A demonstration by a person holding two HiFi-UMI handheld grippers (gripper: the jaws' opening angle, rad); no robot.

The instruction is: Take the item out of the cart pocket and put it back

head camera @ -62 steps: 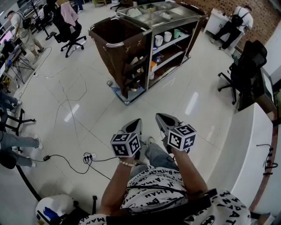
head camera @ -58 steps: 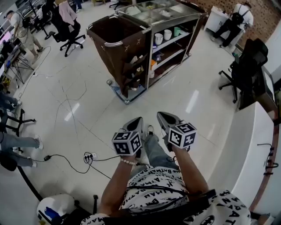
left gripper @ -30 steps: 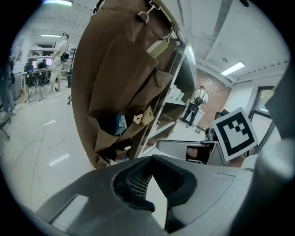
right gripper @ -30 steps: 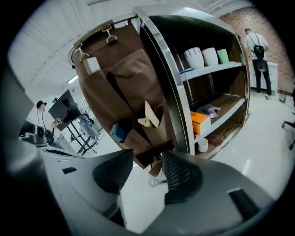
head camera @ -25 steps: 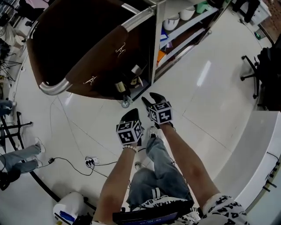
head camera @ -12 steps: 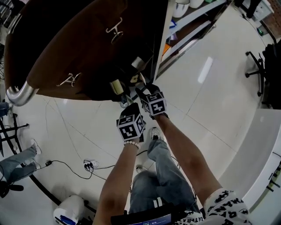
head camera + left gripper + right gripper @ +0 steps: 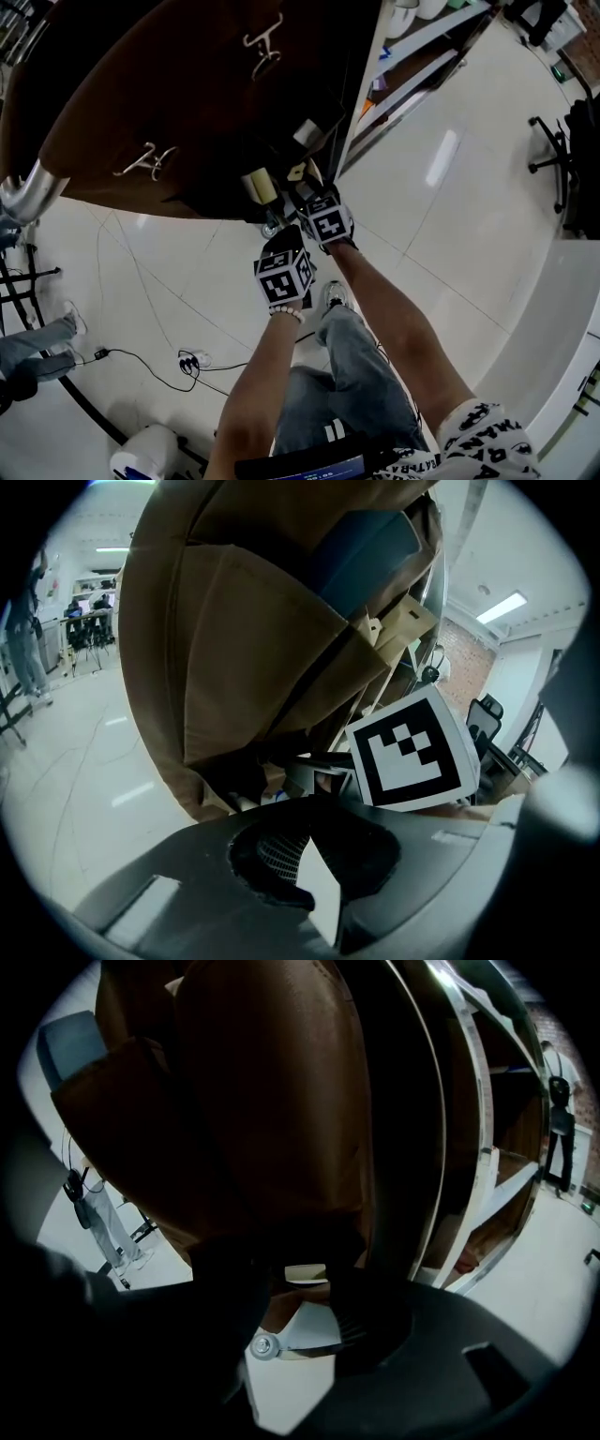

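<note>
Brown cart pocket (image 7: 246, 667) sat right ahead, my right gripper (image 7: 295, 1267) was spread open at it, left gripper (image 7: 306, 808) clenched empty.

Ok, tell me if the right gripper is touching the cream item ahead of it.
Cannot tell. The right gripper view shows the cream item between the right gripper's open jaws, but shadow hides contact.
</note>
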